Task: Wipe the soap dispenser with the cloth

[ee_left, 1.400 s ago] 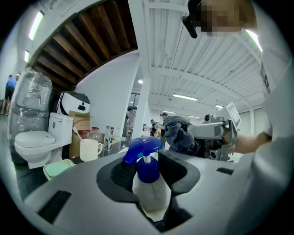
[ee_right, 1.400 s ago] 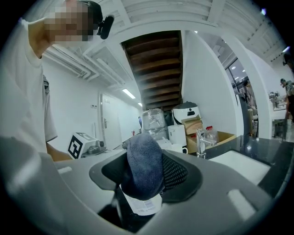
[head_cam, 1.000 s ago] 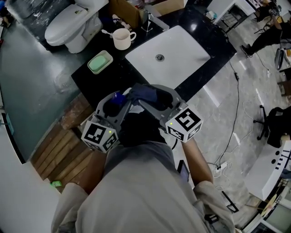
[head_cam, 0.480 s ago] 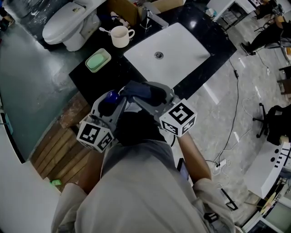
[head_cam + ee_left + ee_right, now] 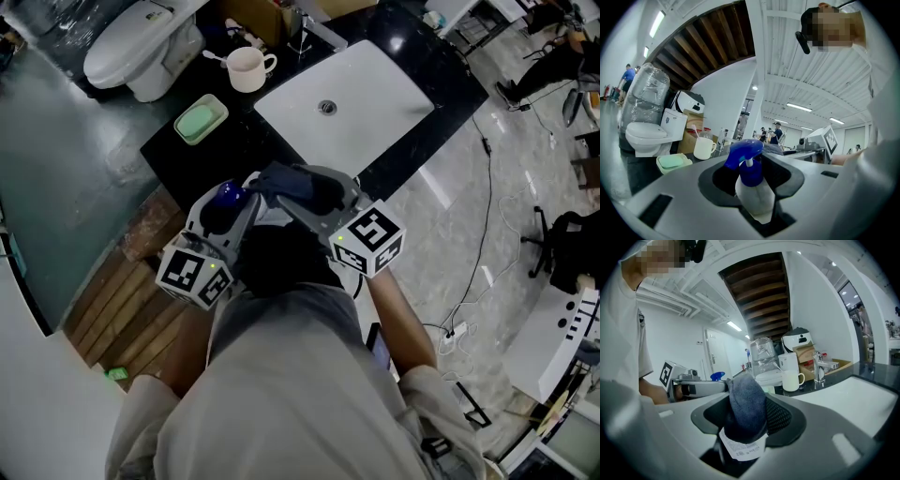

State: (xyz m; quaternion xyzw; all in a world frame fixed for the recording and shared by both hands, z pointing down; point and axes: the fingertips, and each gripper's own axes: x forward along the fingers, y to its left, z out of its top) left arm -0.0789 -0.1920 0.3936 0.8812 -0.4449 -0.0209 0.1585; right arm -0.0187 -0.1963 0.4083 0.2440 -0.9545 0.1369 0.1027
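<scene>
Close to the person's chest, both tools sit by the near edge of the black table [image 5: 239,150]. Left hand-held gripper [image 5: 752,180]: jaws clamped wide on the soap dispenser [image 5: 755,199], whitish bottle upright, blue pump head on top. Right hand-held gripper [image 5: 746,420]: jaws closed on the dark blue cloth [image 5: 746,404], white label hanging at its lower end. Cloth lies just beside the pump head; contact cannot be confirmed. Beyond, on the table: green soap dish [image 5: 202,123], mug [image 5: 246,67], white sink [image 5: 366,108]. Toilet [image 5: 131,47] farthest, upper left.
</scene>
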